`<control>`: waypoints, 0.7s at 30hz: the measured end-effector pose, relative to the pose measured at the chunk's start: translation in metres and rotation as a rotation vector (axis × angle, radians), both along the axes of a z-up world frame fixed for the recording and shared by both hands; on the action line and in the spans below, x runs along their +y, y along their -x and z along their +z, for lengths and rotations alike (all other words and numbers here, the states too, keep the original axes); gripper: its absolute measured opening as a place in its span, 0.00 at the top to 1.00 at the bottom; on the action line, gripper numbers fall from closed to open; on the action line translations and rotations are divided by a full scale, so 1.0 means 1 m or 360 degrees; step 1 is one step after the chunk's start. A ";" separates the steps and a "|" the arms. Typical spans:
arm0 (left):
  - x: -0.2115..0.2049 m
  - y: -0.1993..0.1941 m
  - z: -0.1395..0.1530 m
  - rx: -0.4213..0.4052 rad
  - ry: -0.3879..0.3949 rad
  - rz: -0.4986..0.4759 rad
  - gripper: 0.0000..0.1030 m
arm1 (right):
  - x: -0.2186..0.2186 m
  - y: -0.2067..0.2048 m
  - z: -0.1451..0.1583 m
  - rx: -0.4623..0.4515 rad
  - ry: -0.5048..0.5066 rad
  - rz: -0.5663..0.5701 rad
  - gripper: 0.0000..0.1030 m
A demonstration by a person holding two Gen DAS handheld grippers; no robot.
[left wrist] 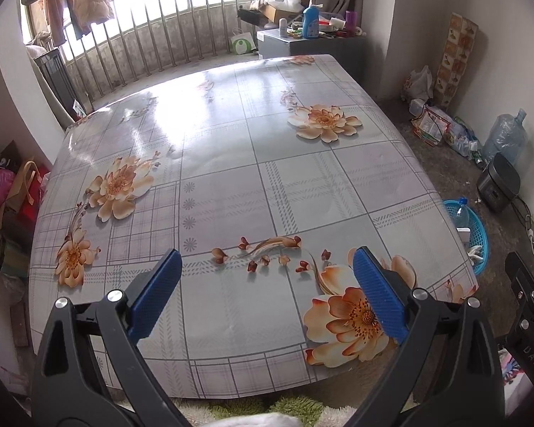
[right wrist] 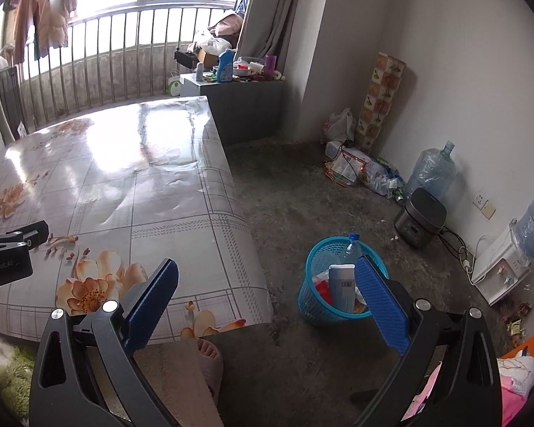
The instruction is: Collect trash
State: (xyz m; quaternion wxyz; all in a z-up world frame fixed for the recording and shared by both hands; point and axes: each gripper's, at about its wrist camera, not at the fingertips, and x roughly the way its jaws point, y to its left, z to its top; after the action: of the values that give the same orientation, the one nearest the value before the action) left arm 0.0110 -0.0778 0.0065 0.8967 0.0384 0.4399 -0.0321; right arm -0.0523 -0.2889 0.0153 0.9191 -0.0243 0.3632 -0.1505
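Two grippers, both mine, both spread wide with nothing between the blue pads. My left gripper (left wrist: 265, 306) hangs over the near part of the table (left wrist: 231, 163), whose flowered cloth lies bare in front of it. My right gripper (right wrist: 267, 315) is off the table's right side, above the concrete floor (right wrist: 302, 192), and the blue basket (right wrist: 315, 284) stands on that floor just ahead, partly behind my right pad. Collected trash sits inside it: a clear bottle with a blue cap (right wrist: 349, 245) upright toward the back, a pale carton (right wrist: 341, 284) leaning at the front, and something red beside it that I cannot make out.

From the left wrist the table edge curves close below my fingers, with a green shaggy rug (left wrist: 295, 407) under it. On the right side the cloth's hanging edge drops near the basket, with a strip of bare floor between them. Beyond the basket the floor lies open as far as a rice cooker (right wrist: 422, 217) and a big water jug (right wrist: 432, 170) by the wall.

Only the right wrist looks down into the basket; the left wrist catches just its rim (left wrist: 478, 235) past the table's right edge. A slippered foot (right wrist: 210, 359) appears between my right fingers, and the right view also shows part of my left gripper at its left margin
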 end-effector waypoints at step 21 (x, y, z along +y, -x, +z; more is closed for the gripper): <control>0.000 0.003 0.002 -0.0005 -0.0020 0.0019 0.10 | -0.002 -0.002 0.002 -0.0005 -0.0002 -0.0009 0.06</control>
State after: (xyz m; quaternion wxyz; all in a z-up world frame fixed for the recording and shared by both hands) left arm 0.0078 -0.0778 0.0085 0.8973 0.0415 0.4388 -0.0239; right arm -0.0508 -0.2908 0.0170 0.9193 -0.0224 0.3620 -0.1528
